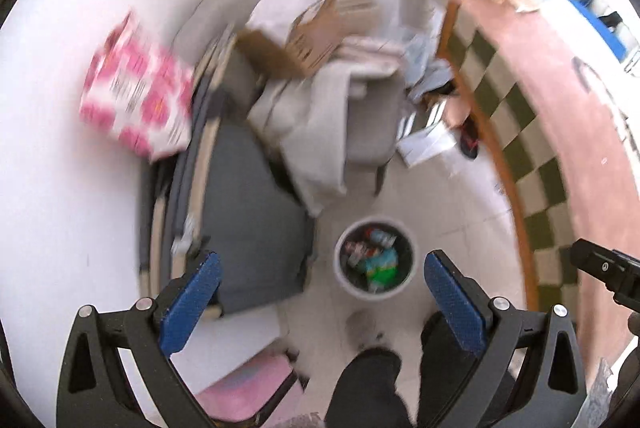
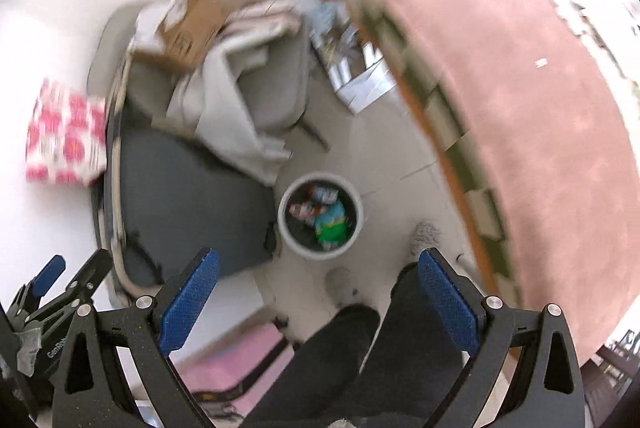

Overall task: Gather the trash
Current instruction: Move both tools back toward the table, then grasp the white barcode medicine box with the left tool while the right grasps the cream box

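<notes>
A round white trash bin (image 1: 340, 270) stands on the pale floor below both grippers, holding several colourful wrappers (image 1: 378, 262). It also shows in the right wrist view (image 2: 285, 224), with the wrappers (image 2: 330, 222) inside. My left gripper (image 1: 322, 282) is open and empty, high above the bin. My right gripper (image 2: 320, 278) is open and empty too, also high above the bin. The left gripper shows at the lower left of the right wrist view (image 2: 64, 288). Both views are motion-blurred.
A table with a pink cloth (image 1: 560, 100) and checked skirt stands on the right. A grey chair (image 1: 372, 116) piled with cloths and cardboard (image 1: 316, 36) stands behind the bin. A dark grey panel (image 1: 248, 212), a pink patterned box (image 1: 136, 96) and the person's dark legs (image 1: 368, 388) are nearby.
</notes>
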### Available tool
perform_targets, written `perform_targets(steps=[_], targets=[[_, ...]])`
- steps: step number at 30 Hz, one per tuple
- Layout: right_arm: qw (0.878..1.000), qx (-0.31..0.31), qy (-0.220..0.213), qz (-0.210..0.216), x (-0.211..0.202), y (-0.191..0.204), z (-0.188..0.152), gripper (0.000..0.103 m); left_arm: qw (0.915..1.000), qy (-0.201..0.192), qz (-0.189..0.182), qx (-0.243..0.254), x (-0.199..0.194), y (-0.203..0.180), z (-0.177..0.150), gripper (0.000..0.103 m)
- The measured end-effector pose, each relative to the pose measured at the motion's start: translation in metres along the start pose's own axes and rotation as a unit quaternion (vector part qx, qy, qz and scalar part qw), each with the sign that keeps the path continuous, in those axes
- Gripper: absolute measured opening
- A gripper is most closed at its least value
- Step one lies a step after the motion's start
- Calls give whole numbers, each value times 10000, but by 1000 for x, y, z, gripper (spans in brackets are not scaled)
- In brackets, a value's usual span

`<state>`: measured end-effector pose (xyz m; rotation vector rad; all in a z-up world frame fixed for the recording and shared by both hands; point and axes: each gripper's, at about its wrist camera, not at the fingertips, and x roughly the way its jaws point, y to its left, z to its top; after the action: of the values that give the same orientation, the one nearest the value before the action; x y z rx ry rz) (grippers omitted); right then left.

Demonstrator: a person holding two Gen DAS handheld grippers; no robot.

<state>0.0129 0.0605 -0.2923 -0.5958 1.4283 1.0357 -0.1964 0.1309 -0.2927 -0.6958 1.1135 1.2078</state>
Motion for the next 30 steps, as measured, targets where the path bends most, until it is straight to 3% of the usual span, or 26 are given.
perform_targets(steps=[6, 11, 17, 21, 26, 29, 30], targets=[[9965, 679, -365, -309, -45, -100, 54, 101, 9976, -263, -236, 598, -28, -113, 74, 103], [9868, 1271, -442, -897, -72, -232, 96, 101, 9912, -74, -574, 1194, -28, -253, 125, 103], [9685, 1788, -3, -1733, -69, -410, 137, 101, 9753, 563, -775, 1993, 3, -438, 149, 103], [9576, 1835, 528, -2155, -49, -516, 160, 101, 9637, 955, -752, 2377, 27, -536, 151, 103], [9583, 1616, 1120, -2073, -11, -589, 183, 101, 9506, 1519, -961, 2529, 53, -633, 161, 103], [9618, 1703, 1262, -1735, 4, -616, 191, 100, 9467, 1666, -1105, 2526, 57, -666, 170, 103], [9632, 1843, 1192, -1555, 4, -624, 192, 96, 9458, 1720, -1154, 2501, 59, -678, 175, 103]])
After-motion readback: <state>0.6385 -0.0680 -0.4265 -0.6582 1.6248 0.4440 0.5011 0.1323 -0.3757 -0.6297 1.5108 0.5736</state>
